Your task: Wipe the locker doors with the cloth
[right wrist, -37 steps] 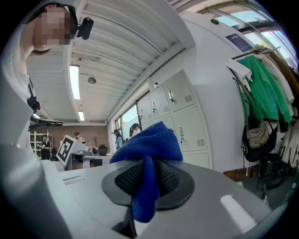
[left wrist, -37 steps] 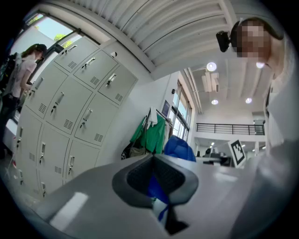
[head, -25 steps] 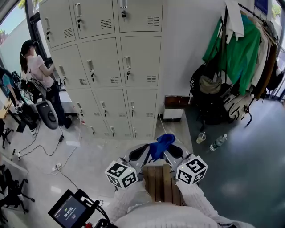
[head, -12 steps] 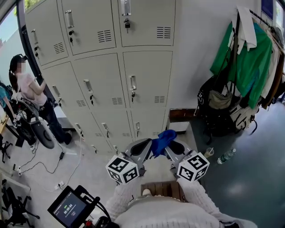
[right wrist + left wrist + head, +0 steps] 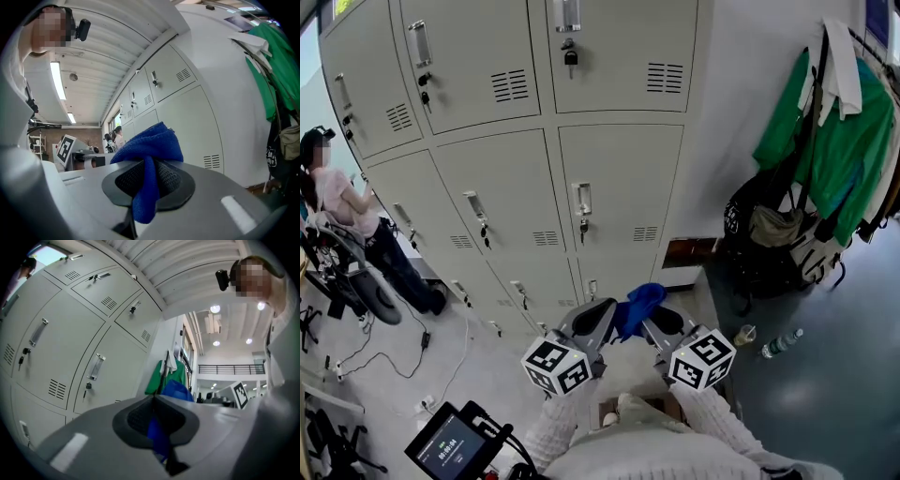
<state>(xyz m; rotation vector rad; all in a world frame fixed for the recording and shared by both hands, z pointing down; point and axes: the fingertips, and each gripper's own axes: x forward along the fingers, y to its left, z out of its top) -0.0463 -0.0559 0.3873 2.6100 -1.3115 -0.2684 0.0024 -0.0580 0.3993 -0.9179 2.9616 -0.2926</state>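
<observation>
The lockers (image 5: 619, 187) stand ahead, coat rack (image 5: 825, 159) to their right.

A green jacket (image 5: 811, 141) hangs above dark bags (image 5: 759, 246); a bottle (image 5: 781, 343) lies near a cup (image 5: 743, 335) on the floor (image 5: 825, 394).

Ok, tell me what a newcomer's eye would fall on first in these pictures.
The blue cloth stands out most, pinched at once by the left gripper and the right gripper, low in the middle of the head view. Behind it the pale grey lockers fill the upper left of that view. At the right edge hang bright green garments.
</observation>
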